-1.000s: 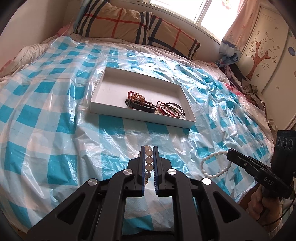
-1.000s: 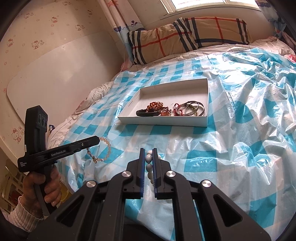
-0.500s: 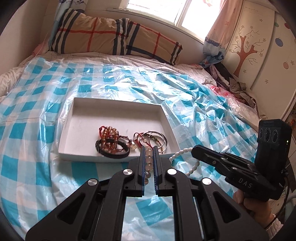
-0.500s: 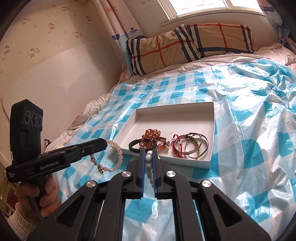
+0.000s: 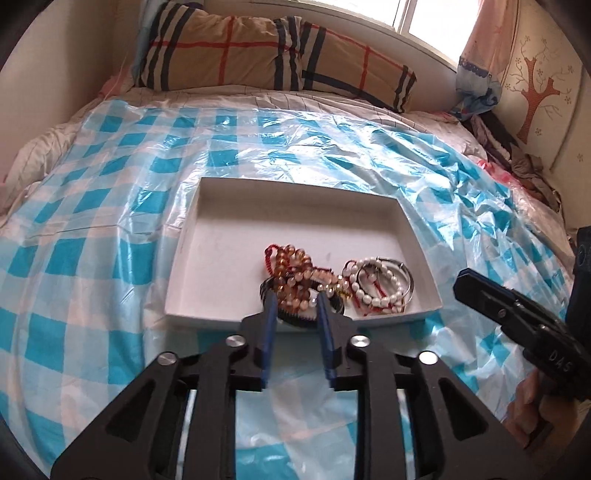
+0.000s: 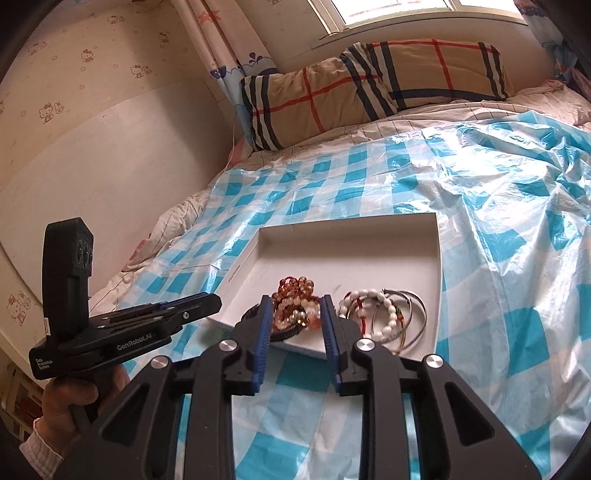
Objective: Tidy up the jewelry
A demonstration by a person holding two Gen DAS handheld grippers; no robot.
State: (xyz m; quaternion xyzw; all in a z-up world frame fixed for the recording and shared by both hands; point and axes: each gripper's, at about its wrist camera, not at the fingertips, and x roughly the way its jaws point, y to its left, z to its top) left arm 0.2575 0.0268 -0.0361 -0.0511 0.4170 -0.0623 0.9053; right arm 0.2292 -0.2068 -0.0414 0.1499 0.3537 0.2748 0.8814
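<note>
Left gripper (image 5: 294, 295) and right gripper (image 6: 294, 308): jaws opening, nothing gripped. Beaded bracelets (image 5: 295, 275), pearl string (image 5: 373, 282), wire bangles (image 6: 408, 317) heaped in shallow white cardboard tray (image 5: 229, 236).

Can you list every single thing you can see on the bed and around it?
tray: one, white, shallow, in the middle of the bed cover
bracelets: a tangled heap, count unclear; amber and pinkish beads, black band, red cord, white pearly beads, silver bangles; near end of the tray
bed cover: one, blue and white checked plastic sheet, over the bed
pillow: one, tan plaid with dark and red stripes, at the head of the bed
curtains: patterned, beside the window
window: one, bright, behind the pillow
tree picture: one, brown, on the wall
left tool: black, blue pads, opening, nothing between them
right tool: the same, opening, empty
hand: holding the left tool
</note>
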